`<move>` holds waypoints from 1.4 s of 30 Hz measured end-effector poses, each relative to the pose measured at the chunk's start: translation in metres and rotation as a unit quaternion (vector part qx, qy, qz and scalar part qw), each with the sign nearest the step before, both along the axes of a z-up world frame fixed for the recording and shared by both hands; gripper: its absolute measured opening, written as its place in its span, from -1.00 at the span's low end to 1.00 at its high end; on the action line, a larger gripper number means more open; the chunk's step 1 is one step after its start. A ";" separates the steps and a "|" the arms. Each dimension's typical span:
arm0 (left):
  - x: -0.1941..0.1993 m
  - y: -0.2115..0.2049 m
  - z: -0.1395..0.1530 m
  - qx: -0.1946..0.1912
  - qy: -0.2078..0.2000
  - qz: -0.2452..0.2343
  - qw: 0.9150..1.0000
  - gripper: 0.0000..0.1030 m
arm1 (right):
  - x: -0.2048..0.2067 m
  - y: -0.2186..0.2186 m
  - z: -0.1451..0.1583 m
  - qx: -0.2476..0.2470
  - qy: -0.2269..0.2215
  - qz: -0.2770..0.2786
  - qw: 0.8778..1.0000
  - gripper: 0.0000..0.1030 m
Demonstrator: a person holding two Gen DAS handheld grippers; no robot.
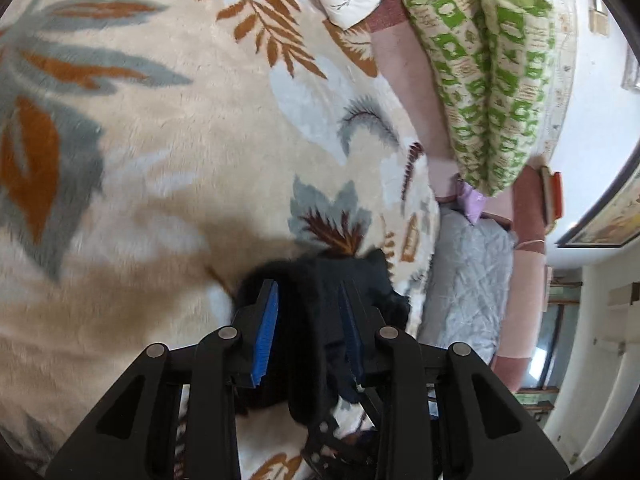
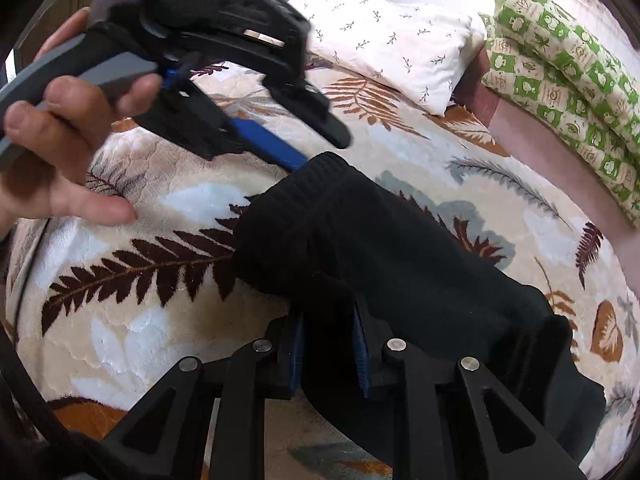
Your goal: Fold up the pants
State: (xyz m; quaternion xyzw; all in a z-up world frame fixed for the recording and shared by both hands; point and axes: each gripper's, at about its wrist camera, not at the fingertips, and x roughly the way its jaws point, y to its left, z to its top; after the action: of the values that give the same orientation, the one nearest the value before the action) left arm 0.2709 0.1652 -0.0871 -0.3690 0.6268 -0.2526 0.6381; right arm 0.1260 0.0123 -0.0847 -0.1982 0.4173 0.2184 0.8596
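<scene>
Pants of black, soft ribbed knit lay bunched on the bed, stretching from a ribbed cuff or band near the middle of the right wrist view down toward its lower right corner. The cloth looked light, limp and thick, with no stiffness of its own, so it would probably sag and drag wherever it was not supported, and its matte knit seemed unlikely to slip from ridged pads. The ribbed band and the firm outer hems looked like the best places to take hold, with both ends lifted together to keep a fold straight. The right gripper had its jaws drawn in on a thick fold of the black cloth, the blue pads pressing it from both sides. The left gripper, held in a person's hand, had cloth between its jaws too; the far pad lay against it, yet a sliver of gap showed at the near blue pad, so I judged that grip loose at best. Under the pants spread a plush cream blanket with orange, brown and grey leaf prints, soft enough to give and to catch the knit slightly. A white pillow with small sprigs and a folded green-and-cream checked quilt sat at the head, near a pale wall.
</scene>
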 end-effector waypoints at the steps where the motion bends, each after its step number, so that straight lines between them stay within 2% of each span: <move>1: 0.003 -0.002 0.000 0.011 0.000 -0.007 1.000 -0.46 | 0.000 0.000 0.000 0.000 0.000 0.001 1.000 -0.58; 4: 0.008 -0.002 0.009 0.042 -0.017 -0.025 0.999 -0.46 | 0.000 -0.001 0.000 0.007 0.003 0.000 1.000 -0.58; 7: 0.012 -0.005 0.020 0.120 -0.055 -0.057 0.990 -0.46 | 0.001 -0.003 -0.001 0.013 0.005 0.001 1.000 -0.58; 9: 0.015 -0.010 0.017 0.140 -0.058 -0.084 0.985 -0.45 | 0.001 -0.004 -0.002 0.017 0.006 0.000 1.000 -0.58; 12: 0.019 -0.017 0.007 0.126 -0.048 -0.102 0.986 -0.43 | 0.001 -0.007 -0.001 0.031 0.006 -0.004 0.999 -0.58; 13: 0.021 -0.018 0.005 0.108 -0.047 -0.102 0.988 -0.40 | 0.000 -0.009 0.000 0.038 0.006 -0.005 0.999 -0.58; 14: 0.022 -0.017 0.000 0.082 -0.039 -0.100 0.991 -0.33 | 0.000 -0.011 0.000 0.045 0.006 -0.007 0.999 -0.58; 15: 0.022 -0.017 -0.004 0.065 -0.031 -0.100 0.992 -0.10 | -0.001 -0.012 0.001 0.050 0.004 -0.009 0.999 -0.58; 16: 0.020 -0.020 -0.011 0.043 -0.015 -0.104 0.994 0.01 | -0.001 -0.014 0.001 0.055 0.005 -0.010 0.998 -0.58; 17: 0.018 -0.022 -0.014 0.033 -0.014 -0.101 0.994 0.01 | -0.002 -0.015 0.002 0.058 0.006 -0.010 0.998 -0.58; 19: 0.014 -0.025 -0.009 0.028 -0.032 -0.103 0.994 0.16 | -0.002 -0.017 0.003 0.064 0.006 -0.011 0.998 -0.58; 22: 0.011 -0.027 -0.006 0.005 -0.029 -0.099 0.995 0.22 | -0.001 -0.019 0.003 0.075 0.012 -0.014 0.997 -0.58; 24: 0.011 -0.029 -0.005 0.010 -0.030 -0.098 0.995 0.22 | 0.000 -0.020 0.003 0.079 0.013 -0.014 0.997 -0.58; 26: 0.008 -0.031 -0.002 0.025 -0.032 -0.090 0.995 0.19 | 0.001 -0.020 0.003 0.081 0.014 -0.015 0.996 -0.58; 27: 0.007 -0.032 0.000 0.041 -0.034 -0.086 0.995 0.04 | 0.001 -0.020 0.003 0.082 0.015 -0.016 0.996 -0.58; 28: 0.006 -0.035 0.001 0.063 -0.035 -0.085 0.994 -0.27 | 0.001 -0.020 0.002 0.081 0.014 -0.016 0.996 -0.58; 29: 0.004 -0.036 0.002 0.083 -0.034 -0.086 0.992 -0.36 | 0.001 -0.020 0.002 0.080 0.013 -0.016 0.997 -0.58; 31: 0.002 -0.033 0.002 0.086 -0.025 -0.071 0.993 -0.49 | 0.002 -0.019 0.002 0.082 0.014 -0.018 0.996 -0.58; 34: -0.002 -0.029 0.007 0.065 -0.013 -0.048 0.997 -0.60 | 0.003 -0.019 0.003 0.085 0.013 -0.022 0.996 -0.58; 38: -0.007 -0.029 0.018 0.015 0.002 -0.024 1.000 -0.63 | -0.001 -0.024 0.010 0.102 0.007 -0.027 0.994 -0.60; 42: -0.011 -0.038 0.035 0.000 0.004 -0.020 1.000 -0.63 | -0.007 -0.029 0.020 0.117 -0.002 -0.030 0.993 -0.60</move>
State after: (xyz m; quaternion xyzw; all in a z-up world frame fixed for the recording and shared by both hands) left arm 0.2603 0.1275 -0.0521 -0.3574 0.6367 -0.2636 0.6305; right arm 0.1193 -0.0169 -0.0643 -0.0840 0.3931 0.2400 0.8836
